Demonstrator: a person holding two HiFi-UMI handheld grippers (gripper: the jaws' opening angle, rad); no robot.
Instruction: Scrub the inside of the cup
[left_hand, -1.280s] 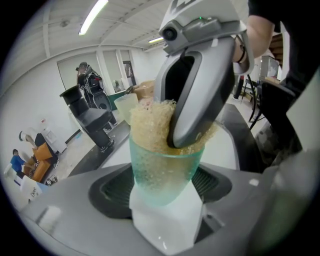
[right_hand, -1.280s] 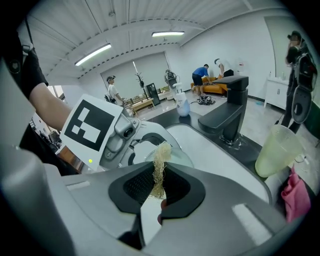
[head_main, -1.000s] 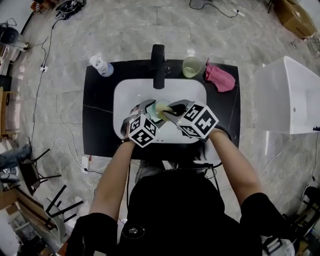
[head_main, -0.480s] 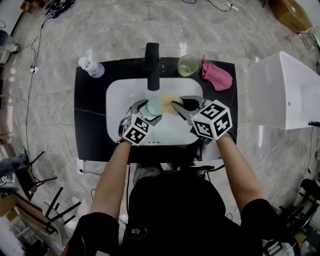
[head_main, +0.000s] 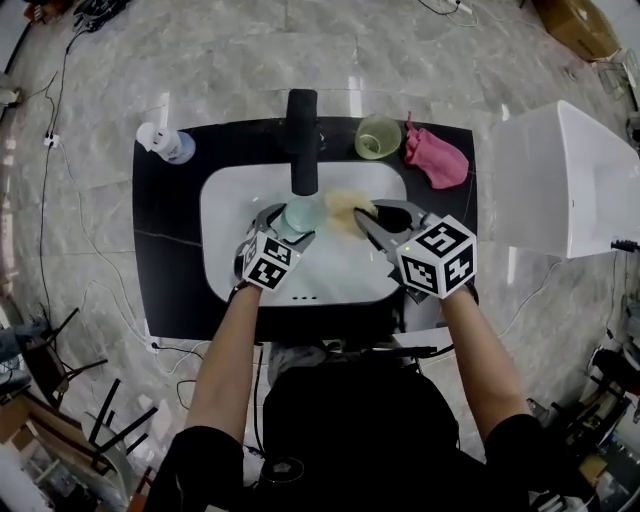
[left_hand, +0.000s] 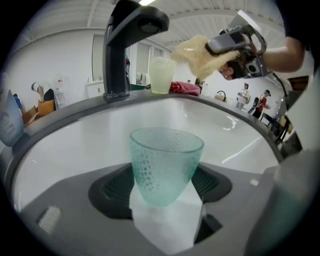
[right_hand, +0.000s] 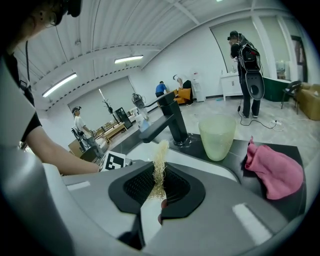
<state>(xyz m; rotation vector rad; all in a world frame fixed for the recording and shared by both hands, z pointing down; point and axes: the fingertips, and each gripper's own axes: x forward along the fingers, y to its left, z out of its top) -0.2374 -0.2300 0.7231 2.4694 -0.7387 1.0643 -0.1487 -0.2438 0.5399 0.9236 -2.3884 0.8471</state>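
Observation:
A teal dimpled glass cup (left_hand: 166, 165) stands upright in my left gripper (left_hand: 166, 192), which is shut on it; in the head view this cup (head_main: 303, 214) sits over the white sink (head_main: 230, 255), just below the black faucet (head_main: 302, 140). My right gripper (head_main: 362, 217) is shut on a yellow fibrous scrubber (head_main: 343, 207), held beside the cup's right and apart from it. In the right gripper view the scrubber (right_hand: 159, 167) shows edge-on between the jaws. From the left gripper view the scrubber (left_hand: 197, 52) hangs above and beyond the cup.
A pale green cup (head_main: 378, 135) and a pink cloth (head_main: 436, 158) lie on the black counter (head_main: 165, 250) at the back right. A spray bottle (head_main: 165, 144) stands at the back left. A white box (head_main: 575, 180) sits to the right of the counter.
The scrubber has come out of the cup and moved right. Both grippers have shifted toward the faucet, the cup still held in the left one.

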